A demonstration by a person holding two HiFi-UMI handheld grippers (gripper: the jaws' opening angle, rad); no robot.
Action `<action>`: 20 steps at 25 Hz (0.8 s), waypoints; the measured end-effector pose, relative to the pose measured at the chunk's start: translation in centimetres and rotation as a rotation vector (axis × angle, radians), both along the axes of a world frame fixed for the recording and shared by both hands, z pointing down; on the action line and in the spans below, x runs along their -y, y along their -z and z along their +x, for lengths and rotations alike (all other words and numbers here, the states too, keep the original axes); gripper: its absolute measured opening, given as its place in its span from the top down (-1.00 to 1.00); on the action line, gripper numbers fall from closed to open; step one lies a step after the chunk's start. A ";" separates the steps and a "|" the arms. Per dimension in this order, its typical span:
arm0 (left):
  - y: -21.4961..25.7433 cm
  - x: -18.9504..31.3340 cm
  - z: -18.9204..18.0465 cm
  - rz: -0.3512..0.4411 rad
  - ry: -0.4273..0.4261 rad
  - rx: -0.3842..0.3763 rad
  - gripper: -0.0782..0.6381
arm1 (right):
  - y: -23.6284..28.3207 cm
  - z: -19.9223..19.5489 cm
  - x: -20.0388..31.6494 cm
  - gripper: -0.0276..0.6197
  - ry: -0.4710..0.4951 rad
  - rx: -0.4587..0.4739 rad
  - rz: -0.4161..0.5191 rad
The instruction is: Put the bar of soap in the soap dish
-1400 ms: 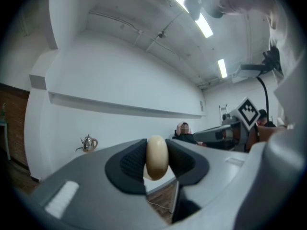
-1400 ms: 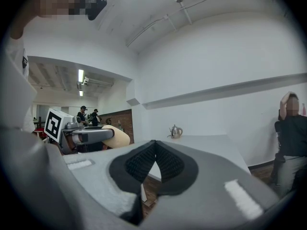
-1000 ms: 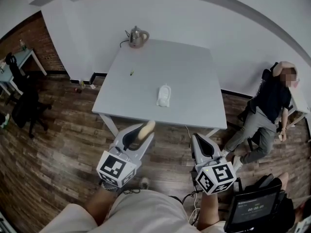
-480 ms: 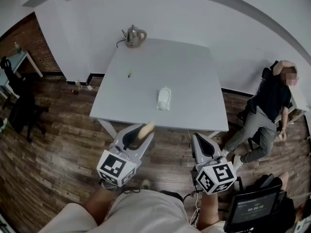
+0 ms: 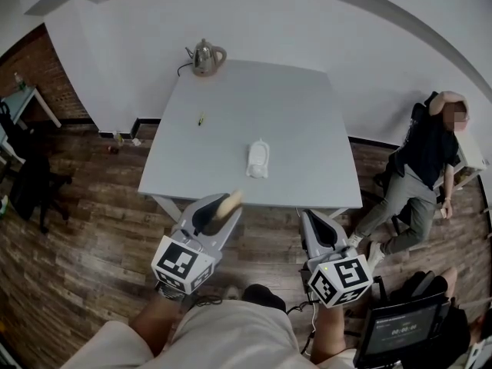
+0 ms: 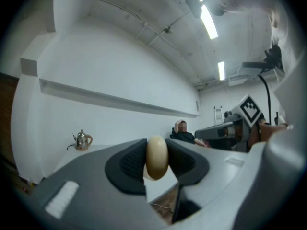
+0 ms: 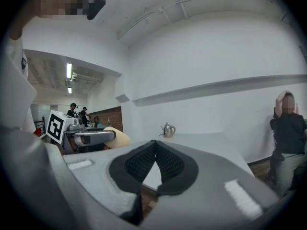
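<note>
My left gripper (image 5: 223,207) is shut on a beige oval bar of soap (image 5: 230,203), held just short of the near edge of the grey table (image 5: 300,114). In the left gripper view the bar of soap (image 6: 156,157) stands on edge between the black pads. A white soap dish (image 5: 258,158) lies on the table, past the near edge and slightly right of the soap. My right gripper (image 5: 317,224) is shut with nothing in it, beside the left one; in its own view the right gripper (image 7: 155,158) has its pads touching.
A metal kettle (image 5: 203,57) stands at the table's far left corner, and a small pen-like thing (image 5: 200,118) lies on the left part. A person (image 5: 423,167) sits against the wall at the right. A desk and chair (image 5: 23,160) stand at far left.
Both grippers have moved a little toward the table; its near edge now lies closer to the jaws. The soap stays clamped in the left gripper.
</note>
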State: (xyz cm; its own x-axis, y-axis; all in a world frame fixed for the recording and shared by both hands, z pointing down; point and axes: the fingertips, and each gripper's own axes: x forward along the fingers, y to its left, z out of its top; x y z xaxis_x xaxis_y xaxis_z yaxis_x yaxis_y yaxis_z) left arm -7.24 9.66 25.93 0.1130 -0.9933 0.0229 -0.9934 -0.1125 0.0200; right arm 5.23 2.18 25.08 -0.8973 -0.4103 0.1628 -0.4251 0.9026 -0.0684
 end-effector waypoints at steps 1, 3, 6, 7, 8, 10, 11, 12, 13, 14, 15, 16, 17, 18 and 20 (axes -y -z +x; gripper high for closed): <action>0.0 0.1 -0.1 0.000 -0.002 -0.003 0.42 | 0.1 -0.1 0.0 0.91 -0.002 -0.004 0.000; 0.1 0.2 -0.1 0.001 -0.008 -0.006 0.42 | 0.1 0.0 0.0 0.91 -0.010 -0.009 -0.001; 0.0 0.4 0.0 -0.004 -0.019 -0.008 0.42 | 0.0 0.2 0.1 0.91 -0.018 -0.014 -0.005; -0.1 0.4 0.0 -0.008 -0.021 -0.009 0.42 | -0.1 0.1 0.1 0.91 -0.019 -0.016 -0.007; -0.3 0.6 -0.1 -0.012 -0.022 -0.010 0.42 | -0.2 -0.1 0.3 0.91 -0.018 -0.018 -0.010; -0.9 1.0 -0.5 -0.023 -0.022 -0.014 0.42 | -0.8 -0.6 0.8 0.91 -0.015 -0.020 -0.018; -1.2 1.4 -0.7 -0.028 -0.022 -0.018 0.42 | -1.0 -0.8 1.1 0.91 -0.012 -0.021 -0.021; -1.4 1.7 -0.9 -0.031 -0.022 -0.022 0.42 | -1.2 -1.0 1.5 0.91 -0.009 -0.022 -0.022; -1.5 2.0 -1.0 -0.033 -0.021 -0.026 0.42 | -1.3 -1.2 1.8 0.91 -0.006 -0.022 -0.023; -1.5 2.3 -1.2 -0.034 -0.020 -0.027 0.42 | -1.3 -1.3 2.2 0.91 -0.004 -0.022 -0.023; -1.4 2.5 -1.4 -0.034 -0.017 -0.026 0.42 | -1.4 -1.5 2.5 0.91 -0.001 -0.022 -0.023; -1.3 2.7 -1.6 -0.035 -0.015 -0.025 0.42 | -1.4 -1.7 2.8 0.91 0.001 -0.024 -0.024; -1.3 3.0 -1.8 -0.036 -0.013 -0.026 0.42 | -1.3 -2.0 3.2 0.91 0.002 -0.025 -0.025; -1.2 3.3 -2.0 -0.039 -0.014 -0.029 0.42 | -1.3 -2.2 3.6 0.91 0.004 -0.027 -0.025; -1.0 4.1 -2.6 -0.043 -0.019 -0.047 0.42 | -1.1 -2.7 4.7 0.91 0.009 -0.028 -0.026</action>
State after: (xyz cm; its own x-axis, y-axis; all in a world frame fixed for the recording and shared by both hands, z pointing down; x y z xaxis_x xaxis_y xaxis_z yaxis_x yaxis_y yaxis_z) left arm -9.85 5.54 26.89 0.1333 -0.9893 0.0600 -0.9891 -0.1290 0.0715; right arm 2.49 -2.48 26.16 -0.8960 -0.3974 0.1979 -0.4189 0.9045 -0.0802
